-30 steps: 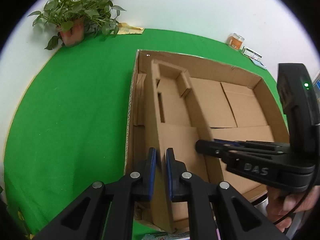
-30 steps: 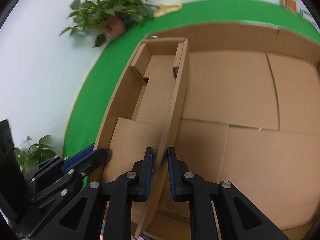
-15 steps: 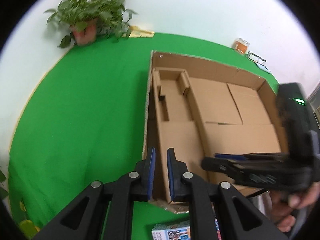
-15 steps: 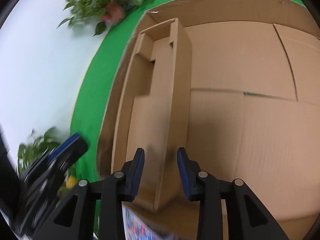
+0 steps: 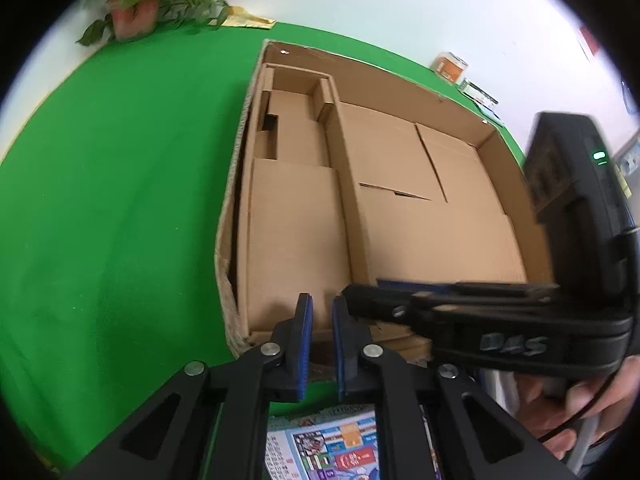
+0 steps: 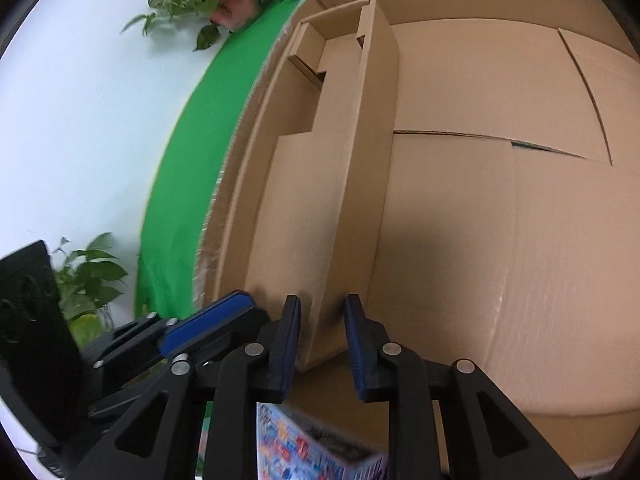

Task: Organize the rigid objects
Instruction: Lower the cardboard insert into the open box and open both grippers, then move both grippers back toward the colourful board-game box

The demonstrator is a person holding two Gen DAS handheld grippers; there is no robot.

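Two hand-held grippers, left [image 5: 319, 316] clenched empty, right [image 6: 322, 322] released, over one cardboard box [image 5: 400, 216].

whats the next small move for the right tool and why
Probably lower the right tool toward the colourful printed box just below its fingertips. Its jaws have just been opening and stand apart with nothing gripped; the cardboard insert now sits inside the big cardboard box, beside its left wall. The printed box lies outside on the green cloth, so it seems the next thing to pack.
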